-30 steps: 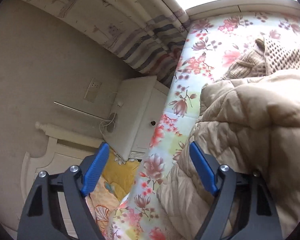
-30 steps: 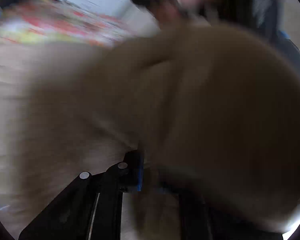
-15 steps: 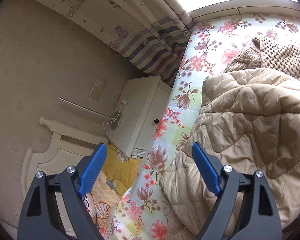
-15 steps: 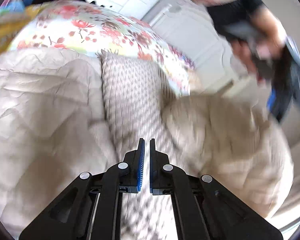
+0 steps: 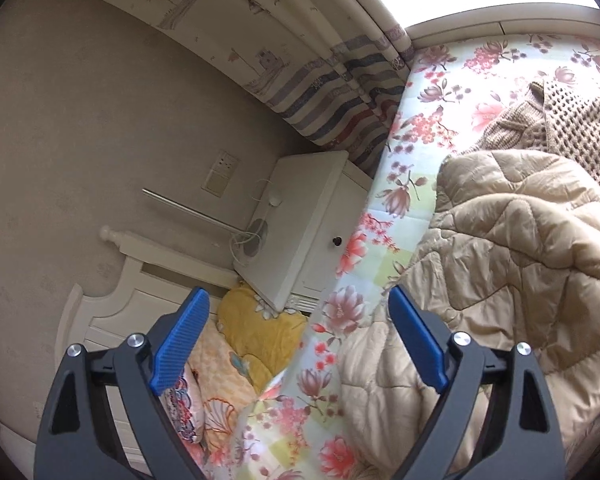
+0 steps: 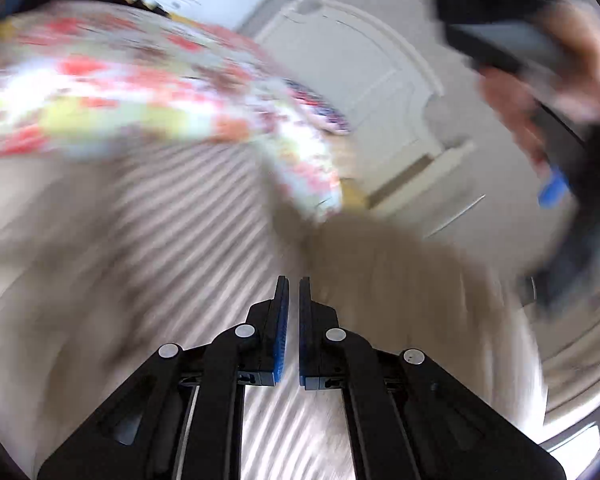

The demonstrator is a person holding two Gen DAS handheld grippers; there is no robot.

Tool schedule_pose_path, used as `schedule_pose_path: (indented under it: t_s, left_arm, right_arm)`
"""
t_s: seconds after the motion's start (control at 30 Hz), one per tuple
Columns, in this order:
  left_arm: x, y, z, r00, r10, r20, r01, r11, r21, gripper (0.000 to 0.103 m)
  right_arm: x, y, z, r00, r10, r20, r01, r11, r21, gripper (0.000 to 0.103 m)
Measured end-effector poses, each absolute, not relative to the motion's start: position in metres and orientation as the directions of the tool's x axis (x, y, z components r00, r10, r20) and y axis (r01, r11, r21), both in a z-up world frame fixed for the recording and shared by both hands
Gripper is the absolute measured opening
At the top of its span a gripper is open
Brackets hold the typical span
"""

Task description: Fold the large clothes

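Quilted beige coat (image 5: pixel 512 264) lay rumpled on the flowered bed sheet (image 5: pixel 412 168), just ahead of the left claw (image 5: pixel 296 316), whose blue pads had just been spreading and stood wide with nothing between them. Beyond the coat, a tan knitted sweater (image 5: pixel 572 128) rested on the same sheet. Off the bed's edge sat yellow bedding (image 5: pixel 252 320), then a white nightstand (image 5: pixel 300 216) and a striped curtain (image 5: pixel 340 80). In the blurred right wrist view, the right claw (image 6: pixel 294 292) was pressed closed and empty above pale fabric, with a hand (image 6: pixel 540 92) gripping the other tool farther off.
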State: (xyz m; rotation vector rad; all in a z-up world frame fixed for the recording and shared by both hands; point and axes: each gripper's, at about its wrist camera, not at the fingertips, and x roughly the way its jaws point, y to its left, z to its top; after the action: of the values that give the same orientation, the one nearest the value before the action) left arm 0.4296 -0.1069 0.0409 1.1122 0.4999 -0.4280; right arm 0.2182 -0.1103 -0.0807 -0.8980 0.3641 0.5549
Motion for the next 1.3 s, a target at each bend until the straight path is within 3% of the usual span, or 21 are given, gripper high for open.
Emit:
schedule_pose_path:
  t_s: [0.23, 0.33, 0.43, 0.57, 0.63, 0.83, 0.9, 0.97, 1.0, 1.1, 1.2, 1.3]
  left_arm:
    - [0.417, -0.113, 0.004, 0.746, -0.084, -0.660, 0.629, 0.412, 0.659, 0.090]
    - [0.395, -0.103, -0.002, 0.695, -0.129, -0.707, 0.662, 0.500, 0.559, 0.090]
    - [0.363, -0.094, -0.023, 0.648, -0.176, -0.741, 0.690, 0.548, 0.473, 0.090]
    - [0.320, -0.075, -0.059, 0.633, -0.224, -0.741, 0.668, 0.642, 0.377, 0.090]
    - [0.305, -0.054, -0.065, 0.640, -0.245, -0.728, 0.630, 0.709, 0.315, 0.090]
    - [0.299, -0.002, -0.016, 0.752, -0.245, -0.612, 0.456, 0.863, 0.215, 0.090]
    - [0.305, 0.004, 0.004, 0.778, -0.246, -0.579, 0.406, 0.899, 0.163, 0.091]
    - [0.319, 0.005, 0.016, 0.761, -0.245, -0.601, 0.357, 0.931, 0.072, 0.097]
    - [0.325, 0.008, 0.019, 0.746, -0.253, -0.616, 0.334, 0.942, 0.017, 0.098]
    - [0.327, 0.027, 0.012, 0.690, -0.328, -0.645, 0.232, 0.945, -0.232, 0.100]
    - [0.319, 0.048, -0.021, 0.635, -0.430, -0.641, 0.148, 0.883, -0.446, 0.100]
    - [0.333, 0.057, -0.055, 0.575, -0.438, -0.691, 0.041, 0.859, -0.511, 0.100]
  right_arm:
    - [0.221, -0.240, -0.099, 0.754, 0.189, -0.630, -0.613, 0.549, -0.569, 0.000]
    - [0.263, -0.276, -0.098, 0.823, 0.058, -0.565, -0.476, 0.613, -0.631, 0.000]
    - [0.302, -0.327, -0.085, 0.869, -0.208, -0.449, -0.184, 0.706, -0.684, 0.000]
    - [0.292, -0.379, -0.073, 0.816, -0.285, -0.503, -0.055, 0.827, -0.559, 0.000]
    - [0.273, -0.399, -0.068, 0.805, -0.228, -0.547, -0.036, 0.902, -0.430, 0.000]
    - [0.226, -0.390, -0.040, 0.813, 0.139, -0.566, -0.243, 0.963, -0.112, 0.000]
    - [0.228, -0.366, -0.029, 0.797, 0.245, -0.552, -0.310, 0.950, -0.026, 0.012]
    - [0.246, -0.334, -0.018, 0.793, 0.294, -0.534, -0.324, 0.945, 0.039, 0.058]
    - [0.245, -0.316, -0.010, 0.798, 0.294, -0.526, -0.311, 0.949, 0.059, 0.062]
    - [0.252, -0.293, -0.010, 0.777, 0.268, -0.569, -0.241, 0.962, 0.124, 0.061]
    - [0.241, -0.310, -0.015, 0.737, 0.344, -0.582, -0.182, 0.930, 0.320, 0.062]
    - [0.232, -0.336, -0.042, 0.695, 0.402, -0.596, -0.114, 0.880, 0.461, 0.062]
